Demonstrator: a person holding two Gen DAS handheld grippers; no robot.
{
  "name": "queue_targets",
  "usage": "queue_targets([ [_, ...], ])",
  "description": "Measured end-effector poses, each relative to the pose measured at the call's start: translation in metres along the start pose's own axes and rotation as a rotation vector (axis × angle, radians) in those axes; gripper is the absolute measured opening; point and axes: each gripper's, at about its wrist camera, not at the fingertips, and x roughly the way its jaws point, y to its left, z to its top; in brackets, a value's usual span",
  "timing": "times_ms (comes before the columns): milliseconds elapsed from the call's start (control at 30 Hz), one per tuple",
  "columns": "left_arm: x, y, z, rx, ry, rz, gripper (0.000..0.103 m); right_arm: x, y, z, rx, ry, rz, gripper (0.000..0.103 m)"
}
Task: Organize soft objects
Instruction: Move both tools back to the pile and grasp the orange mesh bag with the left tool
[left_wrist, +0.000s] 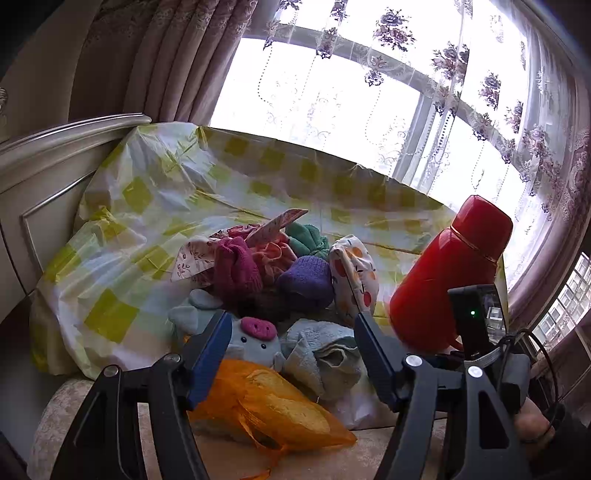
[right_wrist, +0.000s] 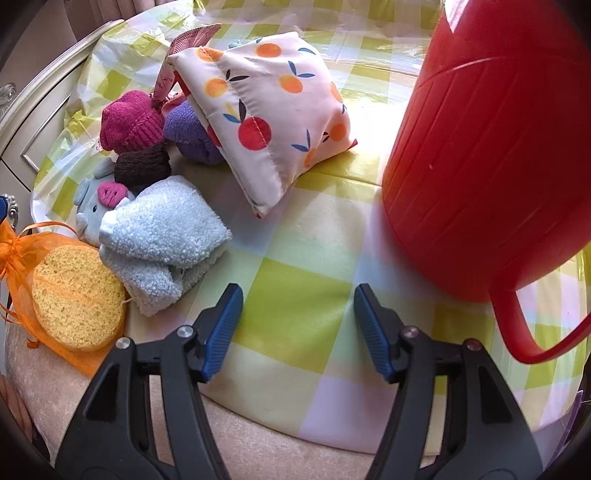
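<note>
Right gripper (right_wrist: 298, 328) apart, empty, over bare checked tablecloth (right_wrist: 291, 306). Blue towel (right_wrist: 166, 240) just left of it, long axis slanting toward the sponge (right_wrist: 77, 299). Left gripper (left_wrist: 291, 332) apart too, hovering above the same towel, nearer.

No readable text, label, brand, number or sign anywhere in either view. Only printed patterns: oranges and leaves on the quilted pouch (right_wrist: 271, 110), twig-like motifs on the pink-and-white cloth (left_wrist: 197, 258) near the back of the pile, flowers on the sheer curtain (left_wrist: 395, 29). Possibly a faint mark at the left edge of the checked cover (right_wrist: 295, 302), just beside the magenta knit (right_wrist: 131, 122), too small and blurred to make out.
</note>
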Motion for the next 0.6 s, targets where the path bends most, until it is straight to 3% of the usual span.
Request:
queue_targets([
  [333,-0.002,0.018,-0.001,-0.08,0.034,0.089,0.071,0.004,-0.035,-0.009,0.179,0.034,-0.159,0.078],
  [433,0.0,0.025,-0.004,-0.104,0.071,0.103,0.08,0.0,-0.042,-0.017,0.227,0.04,-0.203,0.08],
  [600,0.012,0.036,-0.01,-0.151,0.181,0.124,0.083,-0.019,-0.054,-0.038,0.281,0.015,-0.19,0.08],
])
